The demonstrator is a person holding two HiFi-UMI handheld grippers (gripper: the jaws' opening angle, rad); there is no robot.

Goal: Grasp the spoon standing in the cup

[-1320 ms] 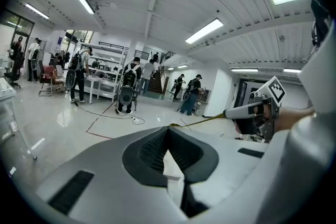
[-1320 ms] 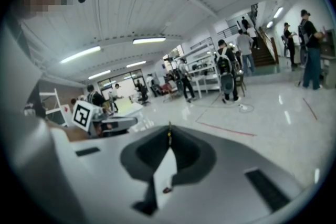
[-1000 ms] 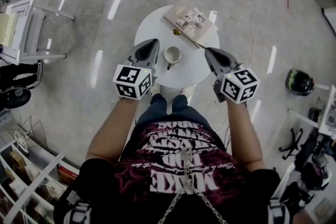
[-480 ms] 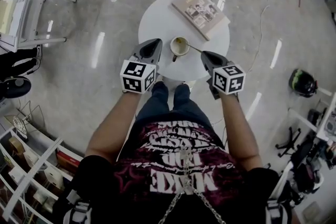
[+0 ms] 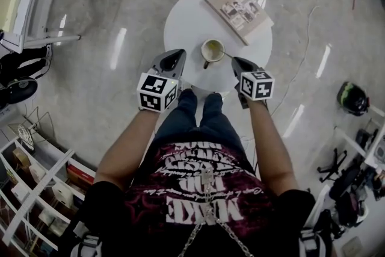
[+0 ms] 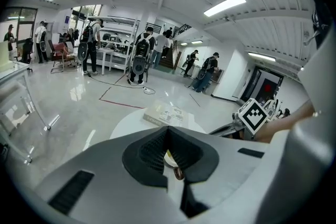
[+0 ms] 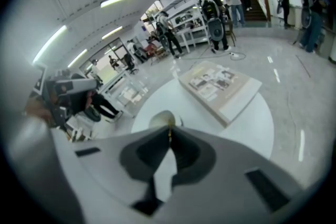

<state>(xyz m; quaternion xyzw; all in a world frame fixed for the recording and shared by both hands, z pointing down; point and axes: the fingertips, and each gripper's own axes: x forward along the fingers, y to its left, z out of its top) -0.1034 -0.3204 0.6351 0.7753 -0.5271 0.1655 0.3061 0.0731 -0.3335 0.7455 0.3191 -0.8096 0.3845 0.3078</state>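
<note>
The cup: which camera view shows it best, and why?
The head view: the cup shows whole from above, with rim, handle and spoon. The left gripper view gives only a sliver of it behind its jaws; the right gripper view, only its top above the jaw tips.

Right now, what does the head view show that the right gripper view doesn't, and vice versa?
Head view only: the person's arms and legs, the shelves at lower left, and the inside of the cup.
Right gripper view only: the right gripper close up, jaws closed on the thin gold spoon handle, plus standing people far across the room.
Both: the round white table, the book, the cup, and the spoon running from the cup to the right gripper.
</note>
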